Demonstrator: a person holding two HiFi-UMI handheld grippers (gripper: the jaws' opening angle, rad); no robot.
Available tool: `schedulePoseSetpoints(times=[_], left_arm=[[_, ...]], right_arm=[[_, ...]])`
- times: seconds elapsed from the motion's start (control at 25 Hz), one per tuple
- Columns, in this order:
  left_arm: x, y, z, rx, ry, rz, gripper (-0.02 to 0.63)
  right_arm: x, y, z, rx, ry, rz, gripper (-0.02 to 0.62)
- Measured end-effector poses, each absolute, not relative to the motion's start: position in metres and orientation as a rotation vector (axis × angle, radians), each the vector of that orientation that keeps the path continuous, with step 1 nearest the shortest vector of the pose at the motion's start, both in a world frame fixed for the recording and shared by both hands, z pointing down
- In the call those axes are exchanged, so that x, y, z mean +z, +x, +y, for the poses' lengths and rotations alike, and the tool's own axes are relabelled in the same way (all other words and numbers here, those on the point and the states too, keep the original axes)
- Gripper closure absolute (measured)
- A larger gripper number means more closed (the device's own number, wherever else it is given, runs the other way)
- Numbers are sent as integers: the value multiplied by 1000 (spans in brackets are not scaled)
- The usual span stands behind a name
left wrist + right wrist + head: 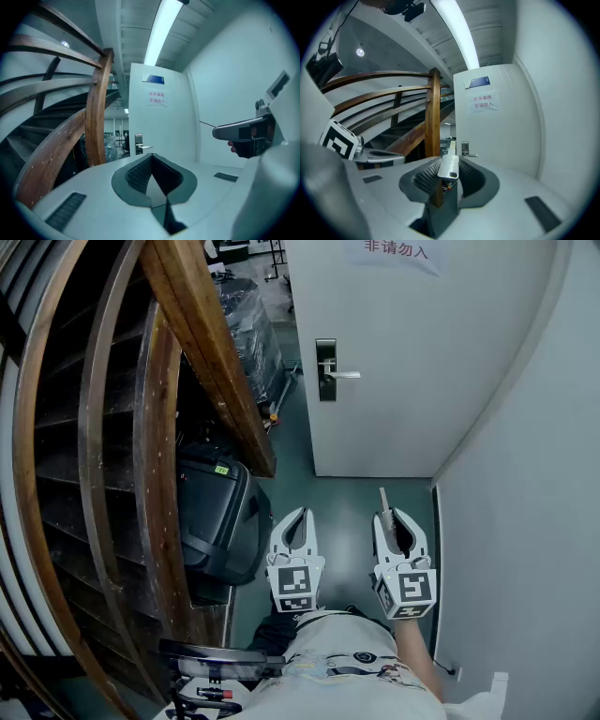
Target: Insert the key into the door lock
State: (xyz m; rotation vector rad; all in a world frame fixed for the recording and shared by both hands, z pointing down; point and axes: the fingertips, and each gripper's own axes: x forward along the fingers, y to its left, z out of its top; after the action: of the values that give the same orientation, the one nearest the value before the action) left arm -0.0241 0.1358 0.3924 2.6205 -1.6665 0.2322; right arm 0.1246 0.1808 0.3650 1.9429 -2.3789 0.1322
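A white door (394, 352) stands ahead. Its dark lock plate (325, 369) with a silver lever handle (345, 375) also shows small in the left gripper view, lock plate (138, 144), and in the right gripper view, lock plate (465, 148). My right gripper (395, 517) is shut on a silver key (383, 498). The key (450, 165) sits between the pads and its blade points toward the door, well short of the lock. My left gripper (300, 514) hangs beside it on the left, its jaws together with nothing in them; the left gripper (151, 157) is also level and faces the door.
A curved wooden stair rail (211, 352) and dark steps fill the left. A black case (217, 517) stands on the green floor by the post. A white wall (525, 521) runs close on the right. A paper sign (394, 251) with red print hangs on the door.
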Motion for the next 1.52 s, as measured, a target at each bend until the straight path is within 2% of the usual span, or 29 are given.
schedulePoseSetpoints(times=[0.48, 1.0, 1.52], left_arm=[[415, -38, 125, 245, 2598, -1609, 601], [459, -86, 95, 323, 2536, -1549, 601], [462, -71, -52, 358, 2514, -1648, 601]], right_arm=[[384, 113, 169, 193, 1968, -2334, 476], [434, 65, 131, 318, 1901, -2284, 476], [465, 63, -39, 382, 1750, -2373, 476]])
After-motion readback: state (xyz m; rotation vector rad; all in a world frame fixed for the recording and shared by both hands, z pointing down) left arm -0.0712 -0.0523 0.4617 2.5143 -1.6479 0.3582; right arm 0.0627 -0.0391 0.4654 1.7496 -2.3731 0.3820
